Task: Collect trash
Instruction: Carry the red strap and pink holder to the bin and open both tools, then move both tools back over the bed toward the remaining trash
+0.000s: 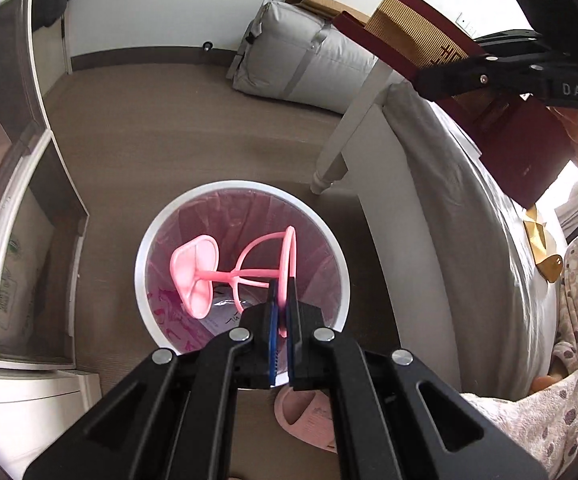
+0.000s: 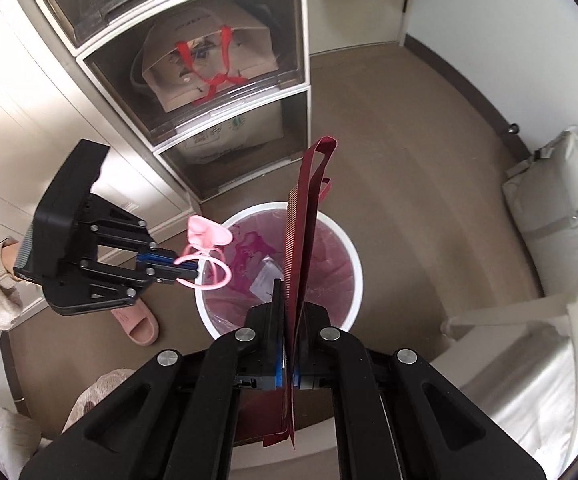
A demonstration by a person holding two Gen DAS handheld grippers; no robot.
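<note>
My left gripper (image 1: 283,292) is shut on the loop of a pink plastic piece (image 1: 195,268) with a heart-shaped end. It hangs over the white bin (image 1: 145,248), which has a pink liner. In the right wrist view the left gripper (image 2: 195,270) holds that pink piece (image 2: 209,236) above the bin's left rim (image 2: 353,256). My right gripper (image 2: 291,292) is shut on a flat dark red paper bag (image 2: 313,200) with a corrugated side, standing on edge over the bin. The left wrist view shows the right gripper (image 1: 425,80) and the red bag (image 1: 525,152) at upper right. A clear wrapper (image 2: 267,276) lies inside the bin.
Stacked clear-front drawers (image 2: 217,80) stand behind the bin. A pink slipper (image 2: 141,324) lies on the floor to its left. The bed (image 1: 469,220) with its white leg (image 1: 353,128) is close on the other side, and a grey storage bag (image 1: 301,64) sits by the wall.
</note>
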